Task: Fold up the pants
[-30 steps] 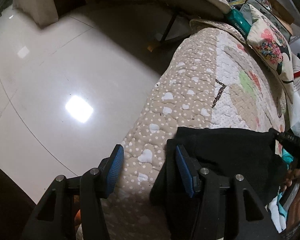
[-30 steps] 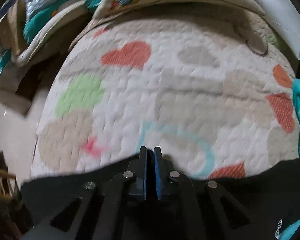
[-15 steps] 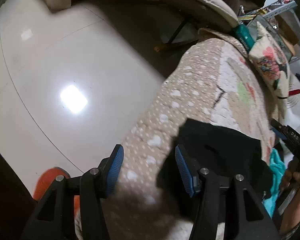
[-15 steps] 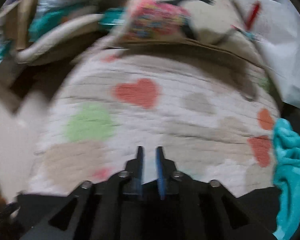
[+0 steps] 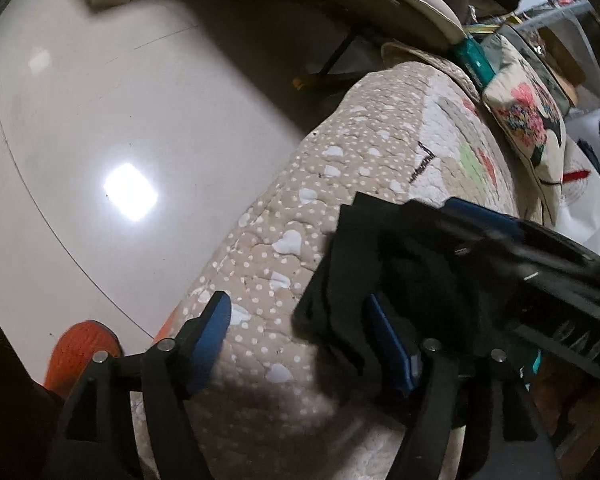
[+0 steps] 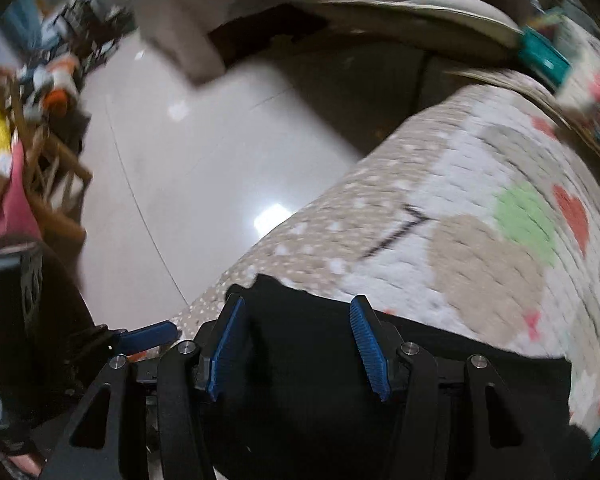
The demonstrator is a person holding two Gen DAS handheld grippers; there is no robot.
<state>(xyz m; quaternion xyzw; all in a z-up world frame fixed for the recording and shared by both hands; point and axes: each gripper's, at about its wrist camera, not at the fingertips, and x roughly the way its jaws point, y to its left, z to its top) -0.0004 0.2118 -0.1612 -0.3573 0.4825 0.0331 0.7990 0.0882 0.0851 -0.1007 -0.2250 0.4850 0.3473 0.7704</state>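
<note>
The black pants (image 5: 416, 276) lie bunched on the quilted bed cover (image 5: 284, 216), at 5 o'clock in the left wrist view and along the bottom edge in the right wrist view (image 6: 312, 364). The left gripper (image 5: 300, 332) has its blue-padded jaws spread wide apart; the left pad rests over the dotted quilt border, while the right pad sits under a fold of the pants. The right gripper (image 6: 296, 344) is also spread open, both pads over the black cloth without clamping it. In the left wrist view, the right gripper (image 5: 512, 248) cuts across at 3 o'clock, lying over the pants and hiding part of them. A patterned pillow (image 5: 528, 120) lies at 2 o'clock on the bed, with a teal object (image 5: 474, 58) just beyond it. The glossy tile floor (image 5: 120, 120) fills 10 o'clock, and an orange slipper (image 5: 80, 348) shows at 8 o'clock. The right wrist view is blurred; a wooden chair frame (image 6: 56, 184) stands at 9 o'clock.
</note>
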